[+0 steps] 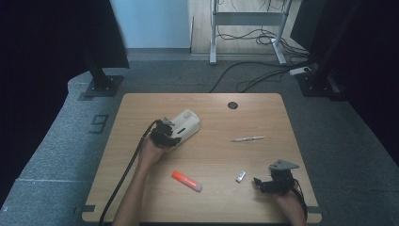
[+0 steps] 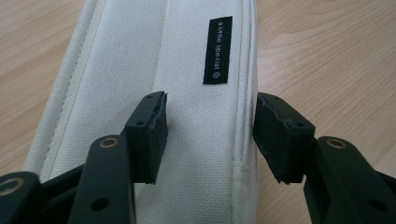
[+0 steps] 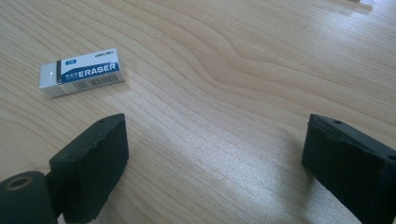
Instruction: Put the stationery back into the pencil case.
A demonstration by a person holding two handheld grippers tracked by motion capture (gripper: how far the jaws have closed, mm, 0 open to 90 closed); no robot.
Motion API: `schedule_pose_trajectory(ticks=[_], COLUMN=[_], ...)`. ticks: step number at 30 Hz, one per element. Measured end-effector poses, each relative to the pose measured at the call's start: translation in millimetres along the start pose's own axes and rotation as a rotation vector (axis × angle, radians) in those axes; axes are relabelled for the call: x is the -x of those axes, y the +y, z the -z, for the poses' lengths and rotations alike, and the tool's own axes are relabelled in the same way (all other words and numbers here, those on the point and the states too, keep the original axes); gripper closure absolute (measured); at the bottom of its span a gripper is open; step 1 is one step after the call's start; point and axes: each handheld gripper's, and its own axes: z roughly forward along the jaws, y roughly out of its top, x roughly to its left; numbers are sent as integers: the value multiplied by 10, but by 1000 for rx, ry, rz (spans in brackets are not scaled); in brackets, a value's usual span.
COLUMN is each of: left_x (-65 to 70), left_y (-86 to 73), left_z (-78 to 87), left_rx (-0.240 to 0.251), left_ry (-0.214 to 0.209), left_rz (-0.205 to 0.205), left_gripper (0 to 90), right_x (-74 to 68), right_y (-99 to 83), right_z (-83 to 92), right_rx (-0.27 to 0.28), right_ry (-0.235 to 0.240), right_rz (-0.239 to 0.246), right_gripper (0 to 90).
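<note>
White canvas pouch sat left of centre in the high view, on the wooden worktop, and the left claw was right on it. From the left gripper view its jaws straddled one long side of the pouch: one pad lay on the fabric panel, the other sat at the piped edge, just under a little black label. Looked like the pads were touching the cloth on both sides, but I couldn't tell if they really pinched it or only rested there, so no call on that one.

Right claw was at the lower right of the high view, low over bare wood, jaws wide apart with nothing between them. An eraser in a blue and white sleeve lay at the upper left of the right gripper view, clear of both pads.

Other bits on the worktop: an orange marker at lower centre and a pen right of centre, well apart from both claws.
</note>
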Motion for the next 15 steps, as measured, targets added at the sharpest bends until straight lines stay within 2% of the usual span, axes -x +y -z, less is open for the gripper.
schedule_pose_trajectory(ticks=[5,15], left_x=[21,109], left_y=[-71,-251], left_z=[53,171], left_rx=[7,23], left_ry=[-19,-36], left_rz=[14,-2], left_gripper=[464,463], right_x=[0,0], right_y=[0,0], right_z=[0,0], right_rx=[0,0], right_ry=[0,0], right_rz=[0,0], right_gripper=[67,66])
